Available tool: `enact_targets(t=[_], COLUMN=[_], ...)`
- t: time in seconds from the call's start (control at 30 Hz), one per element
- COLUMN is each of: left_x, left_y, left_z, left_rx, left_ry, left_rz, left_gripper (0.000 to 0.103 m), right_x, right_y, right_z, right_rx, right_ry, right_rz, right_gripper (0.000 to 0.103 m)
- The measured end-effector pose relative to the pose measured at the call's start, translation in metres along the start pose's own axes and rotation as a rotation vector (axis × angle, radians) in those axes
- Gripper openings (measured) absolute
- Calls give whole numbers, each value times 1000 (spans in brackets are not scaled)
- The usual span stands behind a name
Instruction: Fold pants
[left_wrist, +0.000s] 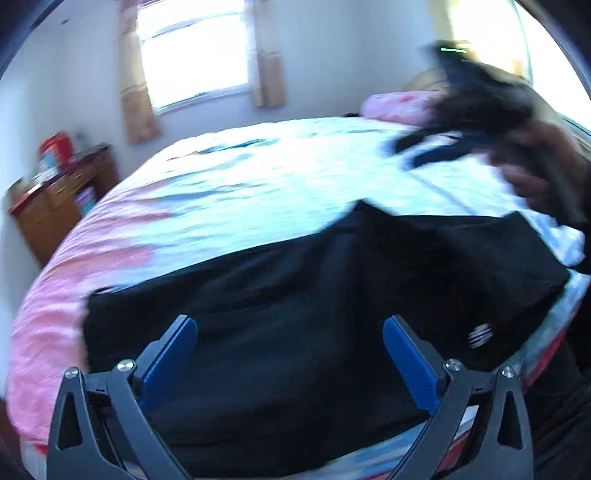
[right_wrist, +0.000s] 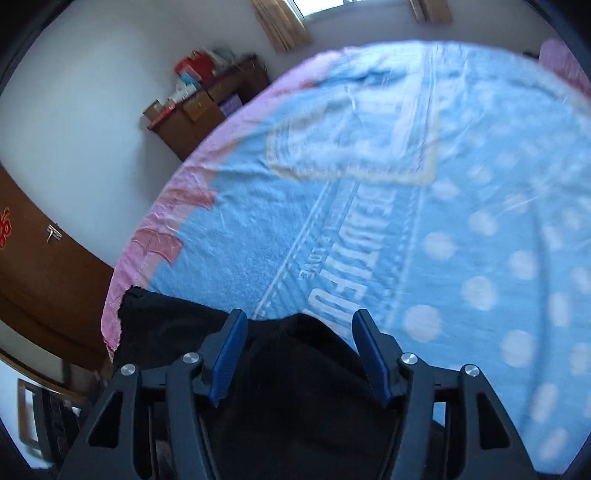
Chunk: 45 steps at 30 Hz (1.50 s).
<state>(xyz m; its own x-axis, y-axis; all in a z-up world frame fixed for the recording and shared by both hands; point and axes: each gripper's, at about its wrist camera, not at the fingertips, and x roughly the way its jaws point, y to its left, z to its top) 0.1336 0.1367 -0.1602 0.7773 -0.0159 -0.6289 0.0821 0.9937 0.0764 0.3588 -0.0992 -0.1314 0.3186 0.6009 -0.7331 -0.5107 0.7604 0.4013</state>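
The left gripper (left_wrist: 290, 334) stood with its blue pads (left_wrist: 170, 360) spread wide and nothing pinched between them; the black pants (left_wrist: 295, 295) lay flat beneath and beyond the gap, spread across the near edge of the bed, a small white striped logo (left_wrist: 479, 335) showing on the cloth toward the right. The right gripper (right_wrist: 298, 334) had its jaws parted to a middling width, and a rumpled hump of the same black pants (right_wrist: 280, 369) rose between the fingers (right_wrist: 227, 358), though the pads did not appear to press on it; the blur left that a little uncertain. In the left wrist view the right gripper (left_wrist: 436, 147) appeared as a dark smear at the upper right, above the far side of the bed, with a person's hand (left_wrist: 528, 181) behind it, too blurred to read further. The pants rested on a bedspread (right_wrist: 461, 206) of light blue with white dots and large white lettering, bordered in pink along its left side. A pink pillow (left_wrist: 402, 105) sat at the head of the bed. Past the bed's left edge a wooden cabinet (left_wrist: 59, 206) stood against the white wall, with boxes (left_wrist: 55, 149) piled on top. A bright window (left_wrist: 192, 51) with tan curtains (left_wrist: 136, 92) filled the far wall, and a brown wooden door (right_wrist: 37, 266) showed at the left of the right wrist view.
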Motion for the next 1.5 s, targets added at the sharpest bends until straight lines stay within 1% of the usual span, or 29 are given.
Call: enact_targets(t=[0.1,0.13,0.2,0.23,0.3,0.37,0.4,0.43,0.5,0.6,0.63,0.67,0.7,0.73,0.77,0.8,0.83,0.87,0.93,0.97,1.0,1.1,1.13,1.2,1.27,1.4,1.5], left_x=[-4,-3,5,14,26,38,43,50,48,51,52,51,51,47,41,41,38,36,34,26,21,1,-4,-12,-21,-37,-46], left_y=[54,71,97,112,131,142,143,146,147,145,143,141,139,135,133,131,131,135,146,148,147,137,134,132,128,110,89], left_z=[-10,-13,-20,-24,-31,-34,-38,-40,-42,-41,-41,-39,-38,-36,-36,-34,-33,-33,-29,-26,-23,-12,-8,0,8,29,51], left_rx=[-85,-113,-158,-185,-222,-251,-260,-278,-304,-293,-296,-297,-288,-273,-268,-261,-259,-275,-351,-379,-386,-356,-353,-385,-432,-457,-454], left_ry=[31,44,71,96,136,163,176,185,170,170,167,162,161,161,159,159,158,156,149,134,122,102,102,91,71,36,7], left_rz=[78,89,87,87,56,16,-12,-58,-82,-100,-102,-108,-123,-129,-123,-116,-117,-121,-149,-163,-171,-169,-180,-231,-303,-400,-480], left_gripper=[103,103,102,101,95,83,81,80,80,80,78,65,58,46,43,37,32,28,23,22,21,21,20,18,15,14,14], right_x=[-26,-31,-35,-36,-34,-29,-27,-26,-22,-20,-18,-16,-13,-12,-11,-10,-9,-9,-10,-12,-14,-24,-28,-33,-38,-51,-62], right_y=[11,16,24,28,31,33,33,33,29,16,12,7,1,-1,-3,-4,-4,-4,-4,-3,-3,-3,-4,-7,-11,-21,-28], right_z=[-27,-40,-62,-75,-97,-112,-118,-124,-131,-136,-138,-139,-139,-139,-139,-139,-138,-138,-138,-139,-140,-142,-144,-147,-151,-159,-164], right_rx=[-38,-58,-97,-116,-139,-146,-146,-144,-123,-58,-35,-15,10,26,40,49,53,54,57,57,56,53,52,59,79,121,143], right_ry=[-12,-9,-2,1,10,18,19,22,29,26,27,28,28,25,22,20,16,9,2,-4,-8,-33,-40,-51,-61,-97,-118], right_rz=[27,27,12,-1,-19,-29,-34,-41,-48,-41,-40,-41,-45,-45,-39,-34,-34,-34,-35,-34,-33,-35,-40,-43,-41,-39,-66], right_gripper=[61,61,61,61,61,61,61,61,61,61,61,61,61,61,61,61,61,61,61,61,61,61,61,61,61,61,61])
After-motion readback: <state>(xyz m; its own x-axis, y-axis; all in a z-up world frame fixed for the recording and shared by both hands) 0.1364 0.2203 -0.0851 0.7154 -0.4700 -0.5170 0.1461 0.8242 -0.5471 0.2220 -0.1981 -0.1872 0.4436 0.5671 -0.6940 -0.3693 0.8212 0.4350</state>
